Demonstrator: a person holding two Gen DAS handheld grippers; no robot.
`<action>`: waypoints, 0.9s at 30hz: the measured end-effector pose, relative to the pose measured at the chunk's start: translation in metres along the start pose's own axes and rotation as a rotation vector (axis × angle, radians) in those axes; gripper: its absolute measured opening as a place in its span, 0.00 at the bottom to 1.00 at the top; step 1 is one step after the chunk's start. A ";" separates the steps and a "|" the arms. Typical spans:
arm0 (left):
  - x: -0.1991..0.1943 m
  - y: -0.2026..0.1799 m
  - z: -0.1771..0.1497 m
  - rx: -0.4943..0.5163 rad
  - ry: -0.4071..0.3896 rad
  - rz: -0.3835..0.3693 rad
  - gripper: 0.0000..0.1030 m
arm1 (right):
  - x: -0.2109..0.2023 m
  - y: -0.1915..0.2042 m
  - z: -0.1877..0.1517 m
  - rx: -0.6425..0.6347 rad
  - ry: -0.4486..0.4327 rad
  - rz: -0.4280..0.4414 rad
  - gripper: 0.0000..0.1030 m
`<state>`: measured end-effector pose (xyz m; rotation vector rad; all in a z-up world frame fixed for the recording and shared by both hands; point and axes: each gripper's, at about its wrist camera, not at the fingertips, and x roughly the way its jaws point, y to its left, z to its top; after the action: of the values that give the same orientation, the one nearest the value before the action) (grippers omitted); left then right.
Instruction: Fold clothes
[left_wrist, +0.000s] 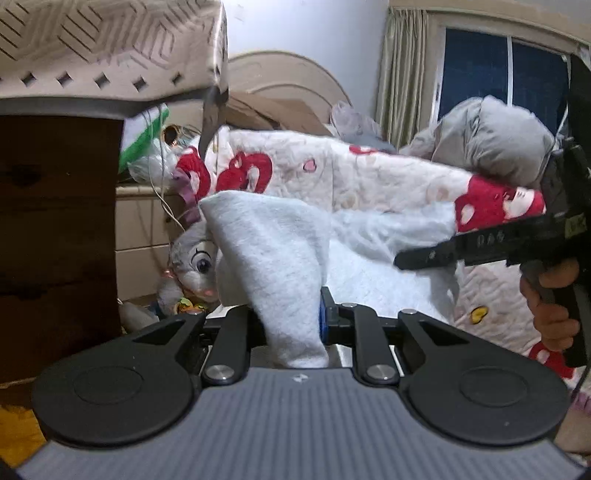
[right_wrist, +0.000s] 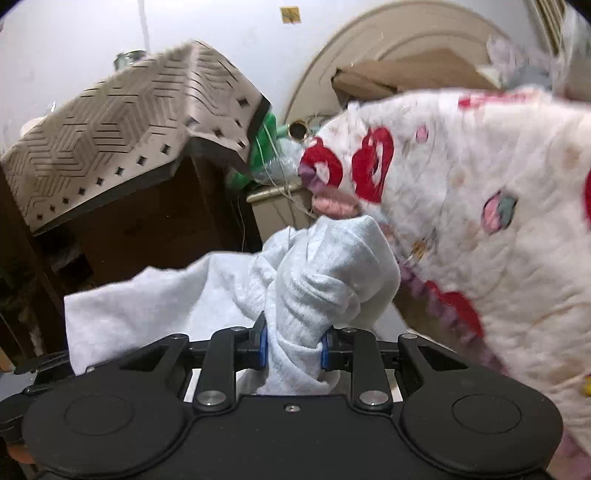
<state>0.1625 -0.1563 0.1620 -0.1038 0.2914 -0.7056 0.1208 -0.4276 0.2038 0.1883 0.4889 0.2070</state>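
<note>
A pale grey-white garment (left_wrist: 273, 258) hangs lifted between both grippers above the bed. My left gripper (left_wrist: 291, 321) is shut on one bunched edge of it, and the cloth drapes up and over its jaws. In the right wrist view my right gripper (right_wrist: 293, 347) is shut on a thick rolled wad of the same garment (right_wrist: 325, 273), which spreads away to the left. The right gripper (left_wrist: 436, 254) also shows at the right of the left wrist view, held by a hand (left_wrist: 550, 314), its fingers reaching into the cloth.
A white quilt with red heart prints (left_wrist: 332, 173) lies heaped on the bed behind the garment. A dark wooden cabinet (left_wrist: 55, 221) under a patterned beige cover (right_wrist: 110, 140) stands at the left. A grey plush toy (left_wrist: 195, 262), a cream headboard (right_wrist: 406, 48) and a curtained window (left_wrist: 476, 70) are around.
</note>
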 end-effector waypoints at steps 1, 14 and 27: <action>0.008 0.005 -0.002 0.006 0.005 0.001 0.16 | 0.009 -0.005 0.000 -0.009 0.003 0.010 0.27; 0.116 0.068 -0.071 -0.360 0.031 0.185 0.26 | 0.140 -0.103 -0.031 0.167 0.033 -0.140 0.64; 0.113 0.042 -0.032 0.018 0.099 0.165 0.28 | 0.080 -0.066 -0.024 0.030 -0.126 -0.292 0.30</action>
<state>0.2605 -0.1982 0.0972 -0.0274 0.3843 -0.5503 0.1888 -0.4688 0.1324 0.1557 0.3886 -0.0970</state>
